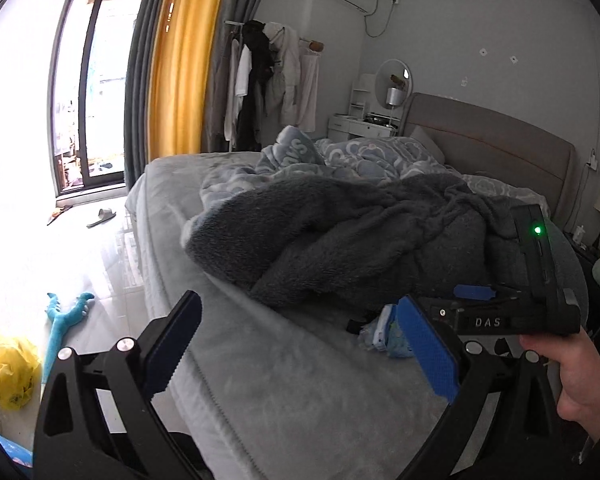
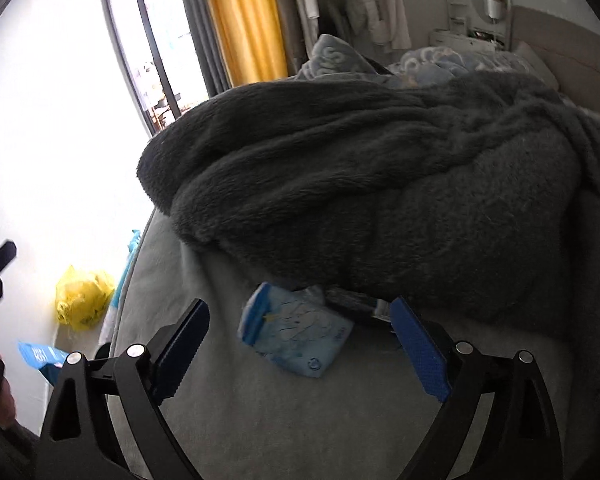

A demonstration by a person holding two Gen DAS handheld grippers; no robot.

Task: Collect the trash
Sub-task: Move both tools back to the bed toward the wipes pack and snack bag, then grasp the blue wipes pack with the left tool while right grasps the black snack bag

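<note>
Item 1: my left hand-held gripper (image 1: 300,344), jaws spread wide, nothing between the pads, over the near edge of the bed (image 1: 284,400).

Item 2: my right hand-held gripper (image 2: 304,348), jaws likewise spread, empty. Its own view shows the blue-and-white wrapper (image 2: 296,332) lying flat on the grey sheet between the two fingers, apart from both. The left view shows only a sliver of that wrapper (image 1: 384,336), mostly hidden behind my left gripper's blue pad at 3 o'clock.

Item 3: right gripper body, black, with a green light, and my right hand (image 1: 576,384) on its handle: seen in the left view only, at 4 o'clock.

Item 4: dark grey fleece blanket (image 2: 380,184), heaped at 12 o'clock of the wrapper, its edge just beside it.

Item 5: yellow plastic bag (image 1: 4,372) on the floor, at 8 o'clock in the left view and at 9 o'clock in the right view (image 2: 84,296).

Item 6: blue toy (image 1: 66,320) on the floor, clear in the left view only.

Item 7: blue flat packet (image 2: 40,356) on the floor, right view only.
</note>
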